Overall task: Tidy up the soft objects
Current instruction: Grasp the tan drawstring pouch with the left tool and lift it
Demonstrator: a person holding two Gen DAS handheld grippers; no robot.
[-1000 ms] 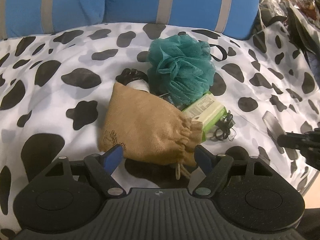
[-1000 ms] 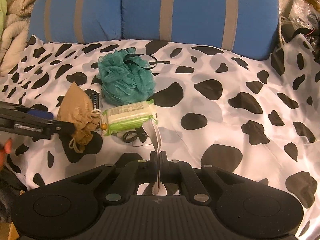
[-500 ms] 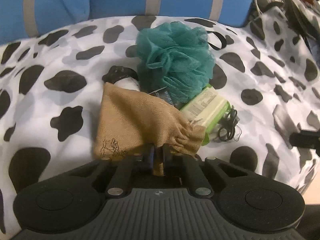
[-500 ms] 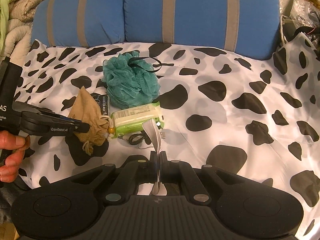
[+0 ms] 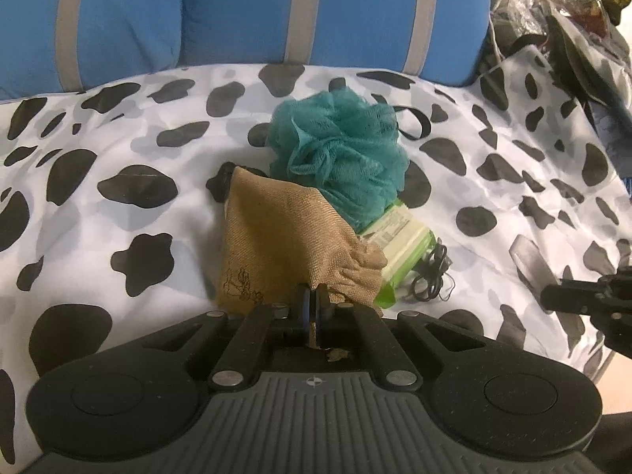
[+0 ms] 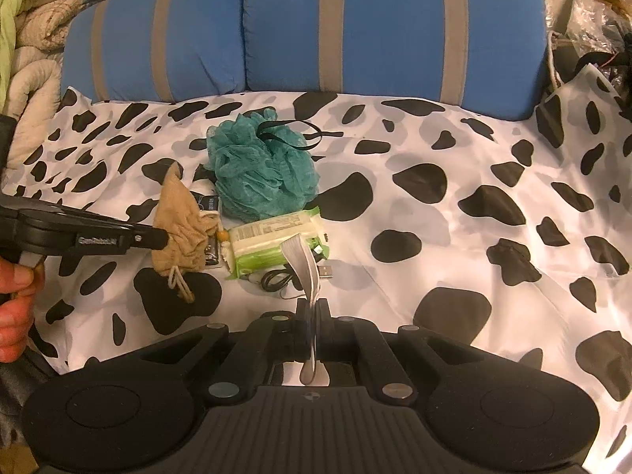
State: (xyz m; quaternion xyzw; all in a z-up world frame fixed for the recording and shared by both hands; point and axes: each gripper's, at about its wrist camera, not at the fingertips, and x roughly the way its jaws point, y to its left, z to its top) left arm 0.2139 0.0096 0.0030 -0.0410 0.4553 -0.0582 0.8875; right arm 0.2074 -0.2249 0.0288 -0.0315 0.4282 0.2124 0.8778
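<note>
The left gripper [image 5: 312, 308] has its jaws clamped on the near edge of the tan burlap drawstring pouch [image 5: 288, 245] — the pouch extends away toward the teal mesh bath pouf [image 5: 339, 158]. The right gripper [image 6: 312, 316], jaws together on a thin grey strap [image 6: 302, 264], sits farther off.

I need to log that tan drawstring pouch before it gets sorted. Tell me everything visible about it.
The tan pouch looks like coarse woven burlap, with a small dark line drawing near one corner. Its gathered mouth trails a knotted cord with a bead. The left gripper is shut on its near edge, so it hangs partly lifted and crumpled above the cow-print sheet. It sits beside the teal mesh pouf and overlaps the green wipes pack.
</note>
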